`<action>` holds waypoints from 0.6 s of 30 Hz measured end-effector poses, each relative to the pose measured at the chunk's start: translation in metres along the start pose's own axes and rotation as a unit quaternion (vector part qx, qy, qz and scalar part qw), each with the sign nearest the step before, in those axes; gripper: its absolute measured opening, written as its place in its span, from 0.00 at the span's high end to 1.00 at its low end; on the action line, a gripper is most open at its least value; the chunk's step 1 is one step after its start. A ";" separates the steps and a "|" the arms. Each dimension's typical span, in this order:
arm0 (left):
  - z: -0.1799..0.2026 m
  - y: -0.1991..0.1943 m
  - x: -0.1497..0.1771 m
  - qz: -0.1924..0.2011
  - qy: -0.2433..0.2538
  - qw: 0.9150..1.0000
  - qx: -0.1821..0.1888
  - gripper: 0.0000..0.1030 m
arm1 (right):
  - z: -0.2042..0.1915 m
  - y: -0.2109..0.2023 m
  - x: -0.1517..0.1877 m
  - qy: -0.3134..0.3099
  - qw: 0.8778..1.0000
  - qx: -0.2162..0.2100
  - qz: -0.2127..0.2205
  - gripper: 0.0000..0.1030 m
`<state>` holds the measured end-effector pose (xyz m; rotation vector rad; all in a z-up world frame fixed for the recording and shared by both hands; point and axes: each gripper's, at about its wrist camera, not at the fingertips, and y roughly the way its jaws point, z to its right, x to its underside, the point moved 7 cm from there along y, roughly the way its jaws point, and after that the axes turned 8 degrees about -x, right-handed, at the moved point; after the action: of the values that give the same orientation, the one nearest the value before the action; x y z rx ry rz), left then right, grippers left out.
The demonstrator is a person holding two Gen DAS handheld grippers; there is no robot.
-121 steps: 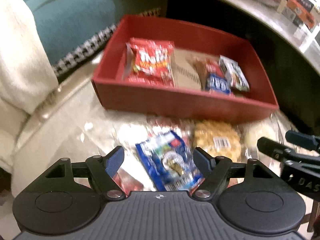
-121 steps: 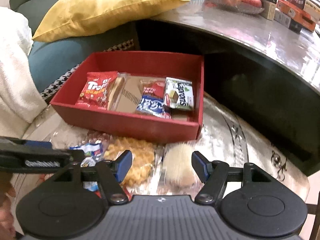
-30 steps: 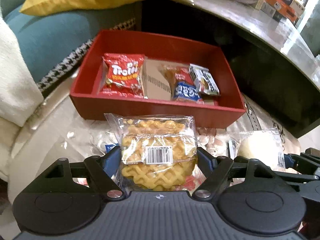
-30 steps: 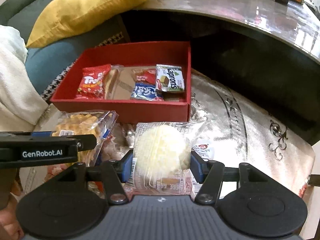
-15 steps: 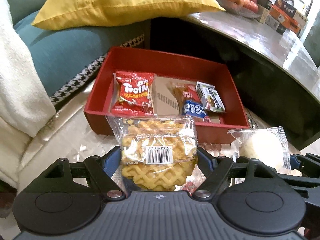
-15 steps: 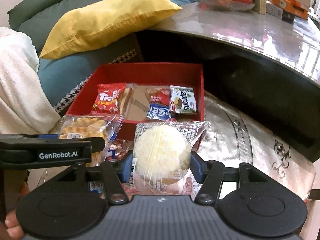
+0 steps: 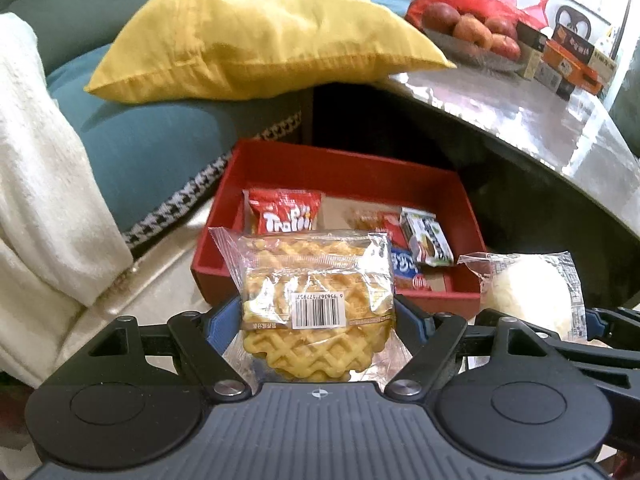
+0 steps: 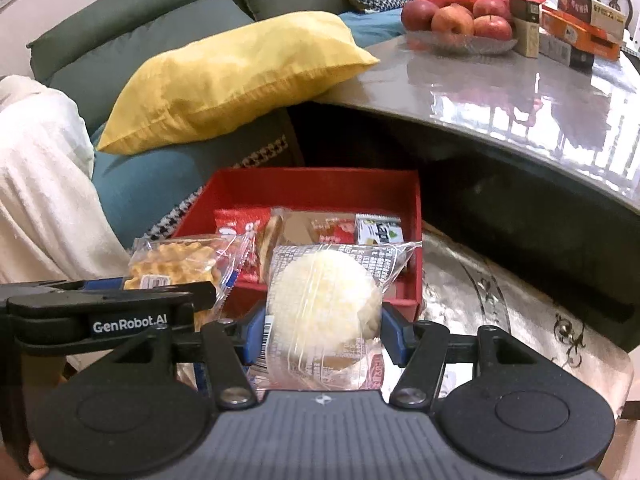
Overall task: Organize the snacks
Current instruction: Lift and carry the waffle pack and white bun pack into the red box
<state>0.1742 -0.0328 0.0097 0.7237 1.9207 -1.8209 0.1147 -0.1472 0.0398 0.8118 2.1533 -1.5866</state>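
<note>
Here two wrapped snacks are held in the air in front of one red box (image 7: 332, 178): one waffle pack (image 7: 316, 300) and one round white cake (image 8: 322, 304) in clear wrap. The left gripper (image 7: 316, 320) has its jaws set about halfway apart, its blue pads pressing the two sides of the waffle pack, which stands upright with the barcode label facing the camera. The right gripper (image 8: 320, 334) has its jaws drawn fairly narrow and pinches the cake at both sides of the wrapper. In the right wrist view the left gripper (image 8: 120, 304) shows at the left edge with the waffle pack (image 8: 176, 266) in it, just beside the cake; in the left wrist view the cake (image 7: 528, 292) shows at the right, near the box's front right corner. Inside the box lie at least four packets: one red gummy bag (image 7: 286, 214) toward the left wall, one red packet (image 7: 390, 224) and one blue packet (image 7: 404, 264) in the middle, and one green and white wafer bar (image 7: 426, 236) toward the right wall. The box sits on a shiny low table (image 8: 500, 292), at its back edge. Behind it are one yellow pillow (image 7: 256, 40) on a teal sofa (image 7: 152, 140) and one white blanket (image 7: 44, 184) at the left. A higher grey table (image 8: 520, 92) carries one dish of apples (image 8: 460, 24), at least four of them, and a few boxes (image 8: 580, 28).
</note>
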 end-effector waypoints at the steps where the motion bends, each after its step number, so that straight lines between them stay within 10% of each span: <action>1: -0.001 -0.001 -0.003 0.002 -0.003 1.000 0.001 0.19 | 0.000 0.000 -0.002 0.000 1.000 -0.001 0.002 0.47; 18: -0.003 0.000 -0.051 0.040 -0.024 0.999 -0.002 0.19 | 0.006 0.010 -0.047 0.005 0.999 -0.004 0.036 0.47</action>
<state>0.2152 -0.0346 0.0407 0.7379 1.8373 -1.7694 0.1574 -0.1617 0.0575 0.8866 2.1096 -1.5411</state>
